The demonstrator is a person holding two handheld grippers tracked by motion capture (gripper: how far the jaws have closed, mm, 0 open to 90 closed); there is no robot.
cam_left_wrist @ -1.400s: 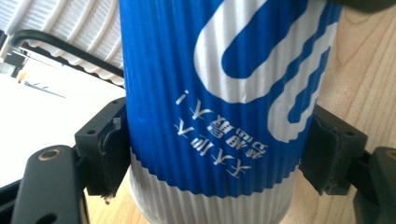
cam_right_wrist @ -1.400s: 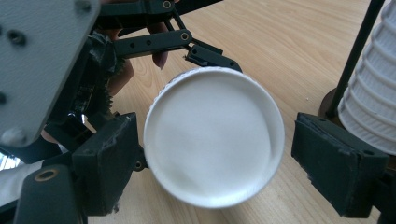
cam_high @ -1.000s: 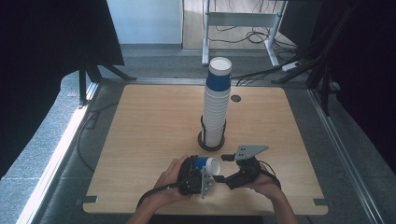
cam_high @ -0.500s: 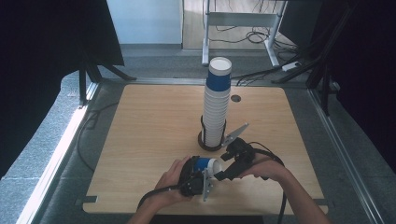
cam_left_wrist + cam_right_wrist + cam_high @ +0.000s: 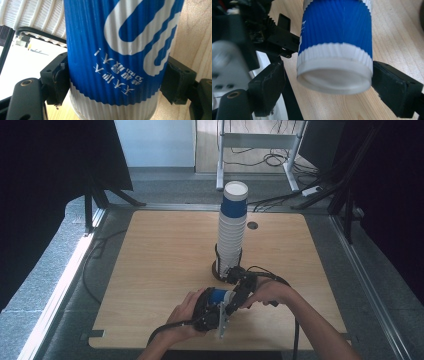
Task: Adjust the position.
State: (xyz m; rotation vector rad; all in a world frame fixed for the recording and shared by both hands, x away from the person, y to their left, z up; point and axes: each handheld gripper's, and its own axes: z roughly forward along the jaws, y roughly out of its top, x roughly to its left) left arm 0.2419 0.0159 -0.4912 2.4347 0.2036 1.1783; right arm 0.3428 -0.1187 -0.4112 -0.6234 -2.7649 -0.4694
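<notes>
Clamping cup sideways in left tool low over desk, right tool straddling its base, jaws parted and not yet gripping, for handover near stack.

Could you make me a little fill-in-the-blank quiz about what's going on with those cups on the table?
1. The cup clamped in the left gripper is white and ____.
2. The tall stack of cups stands on a ____ table.
3. The right gripper has its jaws on either side of the cup's ____ end.
4. The writing on the cup shows in the ____ gripper view.

Missing words: blue; wooden; closed (bottom); left
</notes>
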